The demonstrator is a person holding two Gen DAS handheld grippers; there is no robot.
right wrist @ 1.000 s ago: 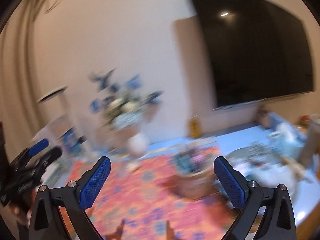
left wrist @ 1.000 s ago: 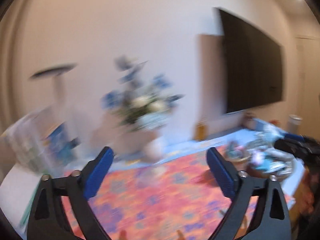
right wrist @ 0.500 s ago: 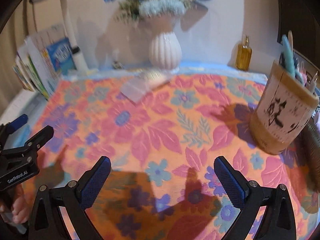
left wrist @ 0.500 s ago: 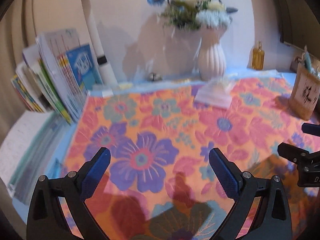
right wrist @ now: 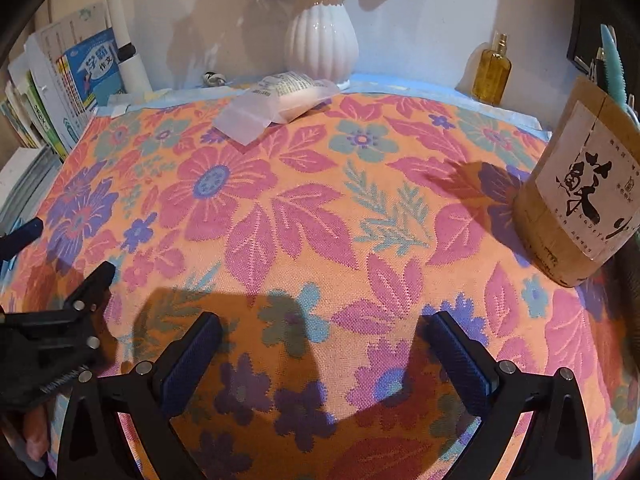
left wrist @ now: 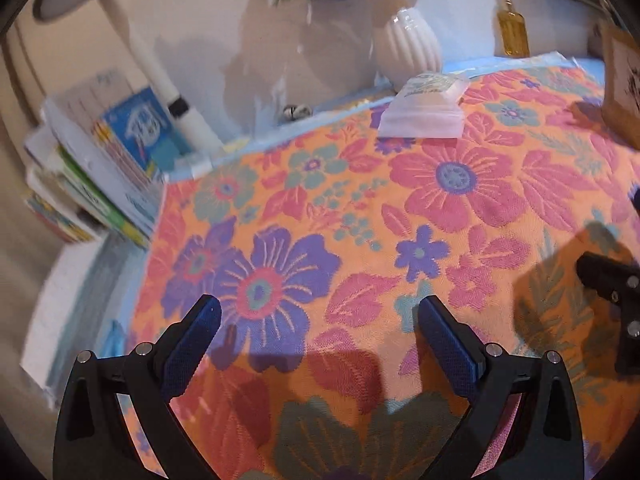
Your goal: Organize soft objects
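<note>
Floral cloth (right wrist: 304,216) spread flat over the desk, pretty much filling both views, far edge stopping just short of the white vase (right wrist: 320,46). Small soft packet (right wrist: 280,98) lying on that far edge, right in front of the vase, probably part of the tidy-up too. Left of the vase: lamp post (left wrist: 160,76), then a leaning stack of books (left wrist: 108,168). Right of the vase: amber bottle (right wrist: 491,70), then the pen holder (right wrist: 576,200) parked on the cloth itself. Left gripper (left wrist: 320,336) and right gripper (right wrist: 322,350) both hanging wide open over the near part of the cloth, gripping nothing. Biggest risk, by the look of it: tugging or folding the cloth with the pen holder sitting on it, so tipped pens. Same worry nudging the vase when reaching for the packet.
</note>
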